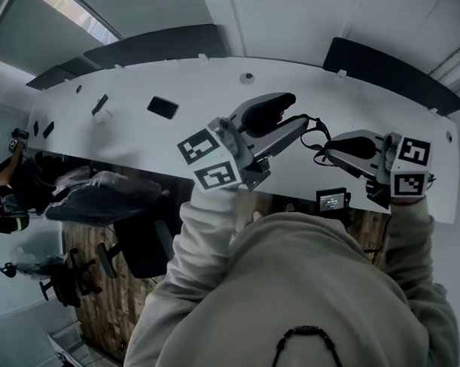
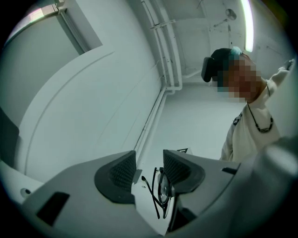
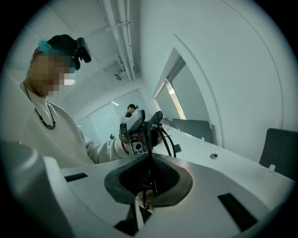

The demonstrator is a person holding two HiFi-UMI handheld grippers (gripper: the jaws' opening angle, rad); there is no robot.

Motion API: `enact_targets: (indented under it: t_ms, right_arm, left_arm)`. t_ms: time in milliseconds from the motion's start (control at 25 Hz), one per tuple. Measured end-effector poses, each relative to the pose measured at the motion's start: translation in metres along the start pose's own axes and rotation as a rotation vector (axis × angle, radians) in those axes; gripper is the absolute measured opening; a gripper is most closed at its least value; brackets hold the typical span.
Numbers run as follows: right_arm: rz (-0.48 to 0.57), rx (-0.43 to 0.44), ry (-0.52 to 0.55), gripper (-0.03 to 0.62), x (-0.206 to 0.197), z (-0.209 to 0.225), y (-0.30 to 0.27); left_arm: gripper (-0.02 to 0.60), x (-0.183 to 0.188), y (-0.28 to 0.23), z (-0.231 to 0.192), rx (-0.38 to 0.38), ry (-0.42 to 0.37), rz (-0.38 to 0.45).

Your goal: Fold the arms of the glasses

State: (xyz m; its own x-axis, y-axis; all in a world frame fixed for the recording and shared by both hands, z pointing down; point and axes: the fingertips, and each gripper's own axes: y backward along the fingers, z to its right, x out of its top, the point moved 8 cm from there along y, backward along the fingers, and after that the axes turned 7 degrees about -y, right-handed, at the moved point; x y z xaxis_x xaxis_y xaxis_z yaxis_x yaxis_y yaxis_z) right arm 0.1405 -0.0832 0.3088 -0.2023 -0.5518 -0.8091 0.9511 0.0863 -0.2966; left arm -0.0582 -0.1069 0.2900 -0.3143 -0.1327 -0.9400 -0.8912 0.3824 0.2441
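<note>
Right gripper (image 3: 149, 169) pinches the glasses (image 2: 164, 188), probably at the frame, to steady them. Left gripper (image 2: 149, 160) gapes wide round the seemingly folded arms, not gripping.

Glasses (image 2: 161, 191) within parted hand-held gripper (image 2: 149, 168)

Left arm (image 1: 198, 240) and right arm (image 1: 416, 240) reach forward in pale sleeves, the two claws aimed toward each other, tips close; left claw (image 2: 149, 159) has its jaws wide apart, the glasses (image 2: 163, 188) standing between them beside one pad; right claw (image 3: 150, 163) is clamped on a thin dark part of the glasses
</note>
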Motion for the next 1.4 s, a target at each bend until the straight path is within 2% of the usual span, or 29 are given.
enact_targets:
  t_ms: [160,200,480,720,880,1080,1200,1400]
  right_arm:
    - [-0.052,-0.059,0.019,0.038,-0.002,0.020,-0.003]
    - [-0.066,-0.073,0.026,0.038,-0.003,0.025,-0.004]
    - [-0.199,-0.191,0.085,0.038,-0.021,0.074,-0.023]
    - [-0.407,-0.291,0.141,0.038,-0.067,0.132,-0.050]
    - [-0.523,-0.312,0.168,0.038,-0.105,0.171,-0.072]
    - [-0.628,-0.352,0.129,0.038,-0.159,0.217,-0.095]
    - [-0.713,-0.365,0.069,0.038,-0.196,0.239,-0.105]
    - [-0.813,-0.352,-0.007,0.038,-0.238,0.250,-0.114]
  left_arm:
    - [0.028,-0.003,0.007,0.002,0.006,-0.039,0.002]
    - [0.010,-0.005,0.009,0.001,0.014,-0.040,0.001]
    - [0.005,-0.007,0.026,-0.006,0.094,-0.008,-0.014]
    - [0.005,-0.008,0.047,-0.005,0.163,0.006,-0.026]
    - [0.005,-0.011,0.059,-0.001,0.158,0.008,-0.010]
    - [0.005,-0.012,0.073,0.003,0.204,0.005,-0.009]
    - [0.005,-0.012,0.083,0.005,0.231,0.005,-0.007]
    - [0.005,-0.012,0.095,0.009,0.261,0.015,0.001]
